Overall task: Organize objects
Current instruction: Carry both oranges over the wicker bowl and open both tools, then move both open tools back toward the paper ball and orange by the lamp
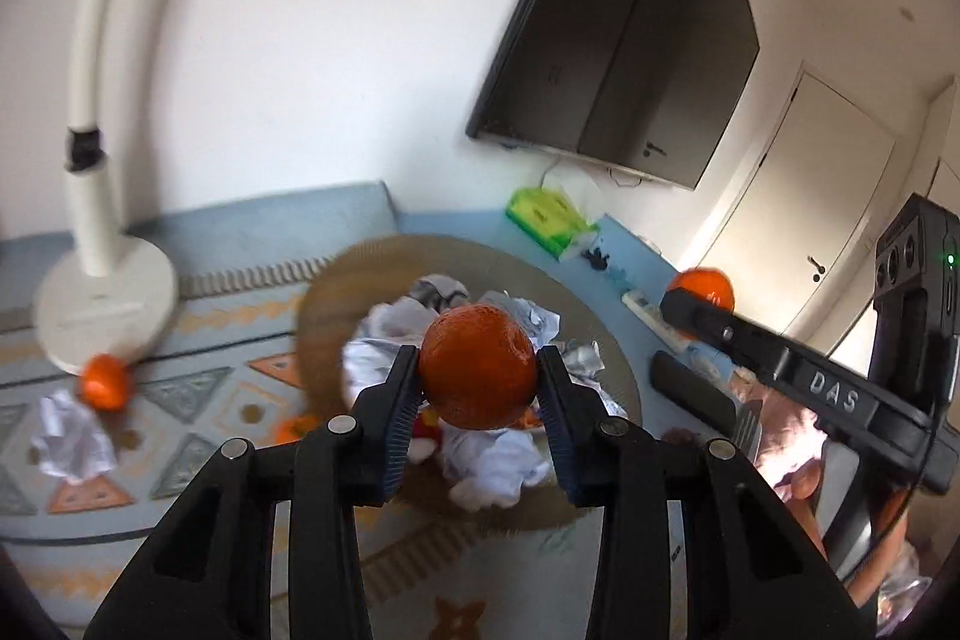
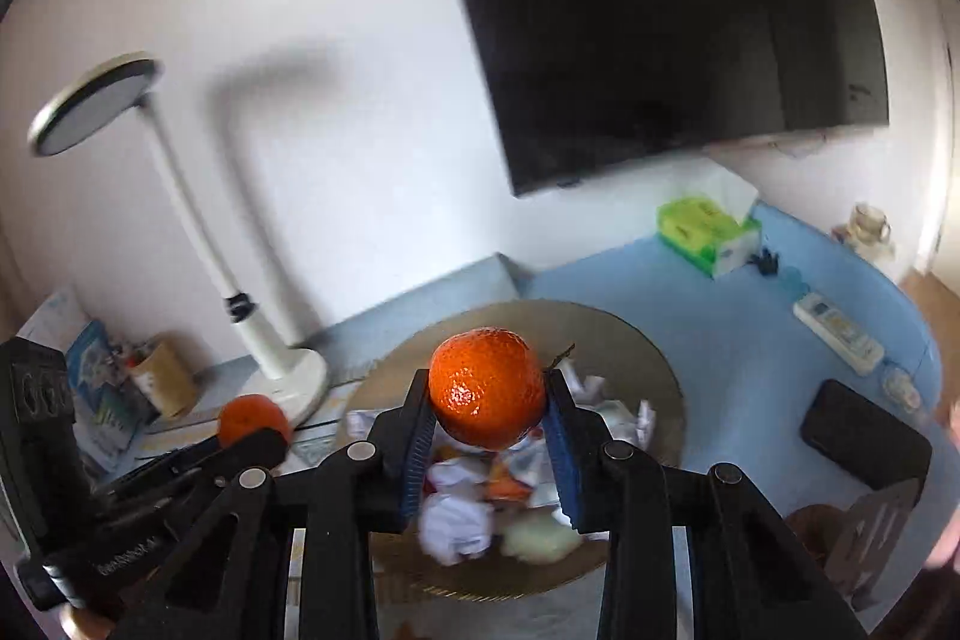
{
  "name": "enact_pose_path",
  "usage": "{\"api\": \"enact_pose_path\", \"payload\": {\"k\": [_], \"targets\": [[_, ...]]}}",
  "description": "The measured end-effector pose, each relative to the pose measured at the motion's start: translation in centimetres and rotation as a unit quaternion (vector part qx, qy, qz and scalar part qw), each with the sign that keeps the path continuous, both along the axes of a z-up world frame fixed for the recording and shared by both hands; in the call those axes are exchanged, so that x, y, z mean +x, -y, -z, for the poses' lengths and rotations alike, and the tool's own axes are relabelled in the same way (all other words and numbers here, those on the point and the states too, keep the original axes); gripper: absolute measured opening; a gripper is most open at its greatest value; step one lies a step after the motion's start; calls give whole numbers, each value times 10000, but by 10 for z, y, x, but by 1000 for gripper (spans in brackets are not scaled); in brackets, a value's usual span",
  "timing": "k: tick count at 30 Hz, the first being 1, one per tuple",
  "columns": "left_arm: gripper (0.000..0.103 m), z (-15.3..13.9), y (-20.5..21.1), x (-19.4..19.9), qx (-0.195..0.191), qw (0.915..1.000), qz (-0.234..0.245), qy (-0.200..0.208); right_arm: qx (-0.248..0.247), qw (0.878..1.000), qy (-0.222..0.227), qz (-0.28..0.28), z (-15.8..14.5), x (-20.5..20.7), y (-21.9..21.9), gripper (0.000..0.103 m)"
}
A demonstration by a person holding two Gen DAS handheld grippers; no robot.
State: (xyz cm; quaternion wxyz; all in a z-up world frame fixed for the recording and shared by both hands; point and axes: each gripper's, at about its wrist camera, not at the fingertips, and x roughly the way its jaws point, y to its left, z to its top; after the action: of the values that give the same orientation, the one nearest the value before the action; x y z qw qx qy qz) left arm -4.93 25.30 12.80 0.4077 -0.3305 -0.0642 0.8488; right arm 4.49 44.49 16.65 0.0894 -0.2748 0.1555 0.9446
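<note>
My left gripper (image 1: 478, 376) is shut on an orange (image 1: 477, 367) and holds it above a round woven mat (image 1: 606, 292) piled with crumpled white paper (image 1: 498, 460). My right gripper (image 2: 489, 391) is shut on a second orange (image 2: 487, 385) above the same mat (image 2: 630, 334) and paper (image 2: 456, 520). Each gripper shows in the other's view, the right one (image 1: 699, 304) at the right, the left one (image 2: 252, 424) at the lower left. A third orange (image 1: 105, 382) lies on the patterned cloth by the lamp base, next to another paper ball (image 1: 72, 436).
A white desk lamp (image 1: 102, 292) stands at the left. A green tissue box (image 1: 549, 217), a white remote (image 2: 837, 331) and a black phone (image 2: 864, 433) lie on the blue table. A dark TV (image 1: 624, 40) hangs on the wall. Books and a pen holder (image 2: 162, 373) stand far left.
</note>
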Motion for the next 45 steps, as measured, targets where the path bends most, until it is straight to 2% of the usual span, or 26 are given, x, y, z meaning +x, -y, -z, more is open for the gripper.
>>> {"api": "enact_pose_path", "payload": {"k": [1,2,3,4,5,9,12,14,16,18,21,23,26,29,31,33,38,45], "targets": [[60,7,-5,-4,29,10000,-25,61,-99,9998,151,-9,8,-6,-5,35],[83,12,-7,-7,51,9999,-84,121,-190,9996,224,-36,14,-10,-10,42],[93,15,-4,-7,103,9997,-142,147,-246,9994,244,-15,19,-11,-12,48],[93,18,-1,-7,199,9995,-218,149,-268,9994,241,17,22,-10,-15,58],[93,19,2,-6,243,9992,-269,149,-243,9994,236,47,24,-10,-17,60],[93,19,17,-6,225,9990,-340,199,-312,9992,259,2,30,-6,-20,60],[93,9,46,3,364,9979,-522,141,-361,9991,212,-107,26,-1,-11,60],[93,-6,72,15,468,9965,-696,-70,-358,9988,129,-301,16,1,4,60],[93,-20,96,25,362,9944,-933,-350,-304,9983,-38,-488,2,6,23,60],[93,-30,131,45,109,9868,-1457,-703,-243,9965,-259,-761,-13,12,51,60],[93,-18,179,69,-169,9720,-2176,-873,-249,9922,-351,-1167,-12,15,94,60],[93,1,203,74,-278,9665,-2436,-765,-286,9890,-239,-1433,5,12,121,60],[93,44,228,68,-497,9643,-2571,-399,-189,9850,113,-1712,55,4,164,60],[93,71,233,58,-662,9619,-2641,-261,-79,9832,363,-1786,95,-6,187,60],[93,80,235,55,-719,9598,-2705,-204,10,9822,475,-1815,108,-11,192,60],[93,82,237,53,-720,9604,-2689,-78,108,9814,552,-1834,118,-15,196,60],[93,90,242,48,-592,9618,-2663,212,-101,9815,589,-1818,123,-17,188,60],[93,91,240,47,-591,9632,-2608,274,-355,9813,689,-1760,126,-22,182,60]]}}
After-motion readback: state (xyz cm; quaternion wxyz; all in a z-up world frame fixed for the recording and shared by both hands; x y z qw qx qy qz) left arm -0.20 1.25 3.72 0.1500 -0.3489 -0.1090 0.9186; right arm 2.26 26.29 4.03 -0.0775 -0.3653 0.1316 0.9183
